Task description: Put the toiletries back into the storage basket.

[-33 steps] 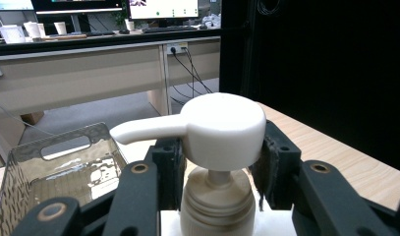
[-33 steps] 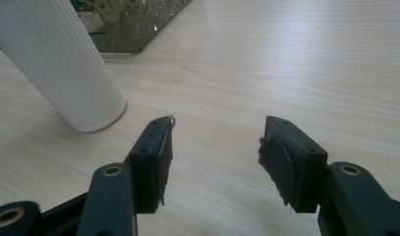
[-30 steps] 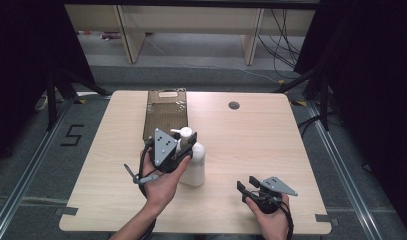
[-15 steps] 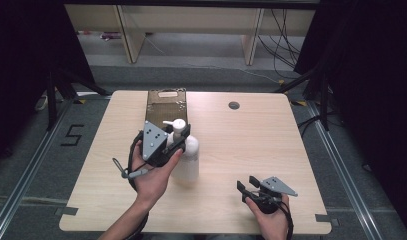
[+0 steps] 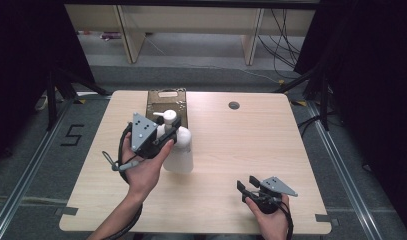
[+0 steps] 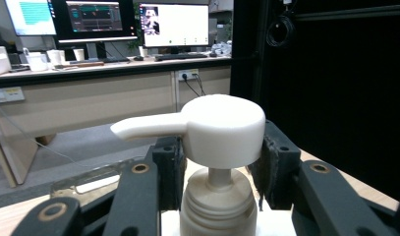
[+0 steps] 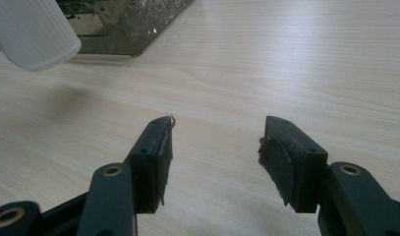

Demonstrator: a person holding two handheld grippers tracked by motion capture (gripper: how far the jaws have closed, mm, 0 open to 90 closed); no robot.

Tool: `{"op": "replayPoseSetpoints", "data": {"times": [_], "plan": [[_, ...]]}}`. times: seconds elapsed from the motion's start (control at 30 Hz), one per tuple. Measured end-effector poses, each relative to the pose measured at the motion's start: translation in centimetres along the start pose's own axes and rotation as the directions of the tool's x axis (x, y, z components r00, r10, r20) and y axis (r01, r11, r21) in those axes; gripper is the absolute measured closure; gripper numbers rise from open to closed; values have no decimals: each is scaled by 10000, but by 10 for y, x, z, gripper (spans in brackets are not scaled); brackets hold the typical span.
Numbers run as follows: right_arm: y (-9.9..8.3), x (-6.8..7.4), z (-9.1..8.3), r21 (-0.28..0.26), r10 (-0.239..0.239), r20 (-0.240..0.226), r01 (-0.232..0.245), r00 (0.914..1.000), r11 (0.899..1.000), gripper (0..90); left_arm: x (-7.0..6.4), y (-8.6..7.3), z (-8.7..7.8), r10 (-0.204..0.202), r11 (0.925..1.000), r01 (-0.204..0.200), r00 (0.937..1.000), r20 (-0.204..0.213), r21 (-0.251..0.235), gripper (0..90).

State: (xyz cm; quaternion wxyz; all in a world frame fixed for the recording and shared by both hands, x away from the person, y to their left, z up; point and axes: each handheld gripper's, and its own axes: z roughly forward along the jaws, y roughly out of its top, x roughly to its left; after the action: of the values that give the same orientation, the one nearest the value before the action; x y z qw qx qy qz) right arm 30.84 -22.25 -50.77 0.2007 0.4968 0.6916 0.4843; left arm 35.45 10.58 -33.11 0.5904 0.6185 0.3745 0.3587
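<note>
High view: left tool (image 5: 163, 137) clamps neck of ribbed white plastic pump bottle (image 5: 179, 152); right tool (image 5: 250, 187) spread, empty, over pale wood-grain surface (image 5: 241, 145).

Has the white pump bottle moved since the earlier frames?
Yes. The pump bottle, gripped by the left tongs, has shifted toward the dark tray at the table's far edge.

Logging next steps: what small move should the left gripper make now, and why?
Probably carry the bottle on toward the tray and lower it. The left gripper clamps its neck under the pump, the base looks lifted off the table, and the tray sits just behind.
</note>
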Motion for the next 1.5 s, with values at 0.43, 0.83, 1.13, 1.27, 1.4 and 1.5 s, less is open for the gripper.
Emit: {"op": "replayPoseSetpoints", "data": {"times": [0.43, 0.83, 1.13, 1.27, 1.4, 1.5], "plan": [[0, -1, 0, -47, -235, 140, 235, 9996, 9997, 459, 15, 8, 2, 90, 9999, -93, 9984, -561, -54, 592], [-1, 1, 0, -72, -121, 110, 122, 9999, 9999, 458, 31, 16, 7, 95, 9999, -104, 9940, -1091, -76, 592], [0, 1, 0, 9, -121, 89, 121, 9999, 9999, 458, 37, 25, 8, 67, 9997, -95, 9913, -1315, -212, 592], [-1, 1, 1, -58, -157, 85, 157, 9998, 9999, 458, 40, 29, 9, 6, 9996, -43, 9903, -1387, -262, 592], [-1, 1, 1, -58, -156, 86, 157, 9998, 9999, 458, 43, 35, 12, 67, 9995, -115, 9886, -1502, -309, 592], [-1, 1, 1, -70, -145, 93, 146, 9999, 9999, 458, 45, 38, 15, 100, 9993, -154, 9876, -1564, -330, 592]]}}
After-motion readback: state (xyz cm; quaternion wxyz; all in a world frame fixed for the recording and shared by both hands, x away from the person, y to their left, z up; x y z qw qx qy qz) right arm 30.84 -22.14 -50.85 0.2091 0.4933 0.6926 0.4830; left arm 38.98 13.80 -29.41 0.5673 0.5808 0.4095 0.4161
